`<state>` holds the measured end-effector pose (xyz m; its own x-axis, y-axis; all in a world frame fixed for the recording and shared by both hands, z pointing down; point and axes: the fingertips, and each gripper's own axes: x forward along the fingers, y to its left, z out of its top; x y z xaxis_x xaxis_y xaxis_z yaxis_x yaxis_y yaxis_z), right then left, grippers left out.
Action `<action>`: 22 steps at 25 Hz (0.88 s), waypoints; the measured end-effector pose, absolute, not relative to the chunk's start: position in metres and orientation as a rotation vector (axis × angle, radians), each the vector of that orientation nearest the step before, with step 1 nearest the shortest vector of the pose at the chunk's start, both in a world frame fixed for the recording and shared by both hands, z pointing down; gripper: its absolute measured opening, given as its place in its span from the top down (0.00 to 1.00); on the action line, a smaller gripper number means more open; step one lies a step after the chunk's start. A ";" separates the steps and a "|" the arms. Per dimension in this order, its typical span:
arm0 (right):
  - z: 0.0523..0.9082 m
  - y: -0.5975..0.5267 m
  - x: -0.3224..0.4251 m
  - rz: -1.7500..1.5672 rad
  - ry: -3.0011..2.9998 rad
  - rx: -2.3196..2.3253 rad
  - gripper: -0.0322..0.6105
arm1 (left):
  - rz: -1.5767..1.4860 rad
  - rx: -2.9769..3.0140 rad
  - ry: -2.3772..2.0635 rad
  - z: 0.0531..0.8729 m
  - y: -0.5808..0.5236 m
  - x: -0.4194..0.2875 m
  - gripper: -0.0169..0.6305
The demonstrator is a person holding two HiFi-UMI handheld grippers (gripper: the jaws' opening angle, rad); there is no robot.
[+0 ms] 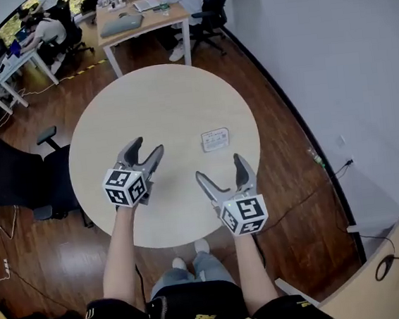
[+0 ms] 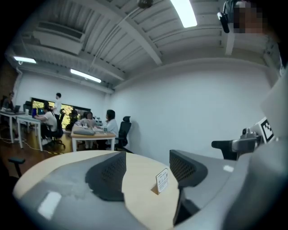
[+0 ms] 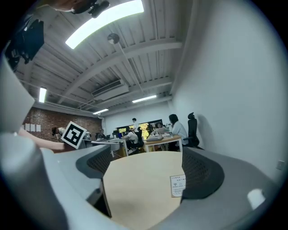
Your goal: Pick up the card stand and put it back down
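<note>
The card stand is a small white card that stands upright on the round pale wooden table, toward its right side. Both grippers hover above the table's near part, pointing roughly level toward the far side. My left gripper is open with nothing between its jaws, left of the stand and apart from it. My right gripper is open and empty too, just nearer than the stand. In the left gripper view the card stand shows ahead between the jaws; in the right gripper view the card stand sits by the right jaw.
A black office chair stands against the table's left edge. Beyond the table is a desk with seated people and more chairs. A white wall curves along the right. A cable runs over the wooden floor at the right.
</note>
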<state>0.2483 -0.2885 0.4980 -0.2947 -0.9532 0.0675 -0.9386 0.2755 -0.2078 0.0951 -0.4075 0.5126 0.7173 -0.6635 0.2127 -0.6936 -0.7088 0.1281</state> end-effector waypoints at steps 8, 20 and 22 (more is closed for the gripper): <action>0.437 -0.155 0.174 -0.104 2.521 -1.757 0.18 | -0.014 2.732 -1.386 0.433 -0.188 -0.008 0.52; 0.403 0.027 0.199 -0.040 2.459 -1.942 0.18 | 0.112 2.746 -1.584 0.406 0.011 0.015 0.52; 0.397 0.037 0.210 -0.020 2.458 -1.952 0.18 | 0.140 2.785 -1.634 0.392 0.024 0.029 0.52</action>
<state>0.2095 0.0366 0.3966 -0.2268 -0.9739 0.0058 -0.9739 0.2267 -0.0119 0.0289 0.0239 0.3917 0.4861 -0.8734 0.0290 -0.8656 -0.4858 -0.1212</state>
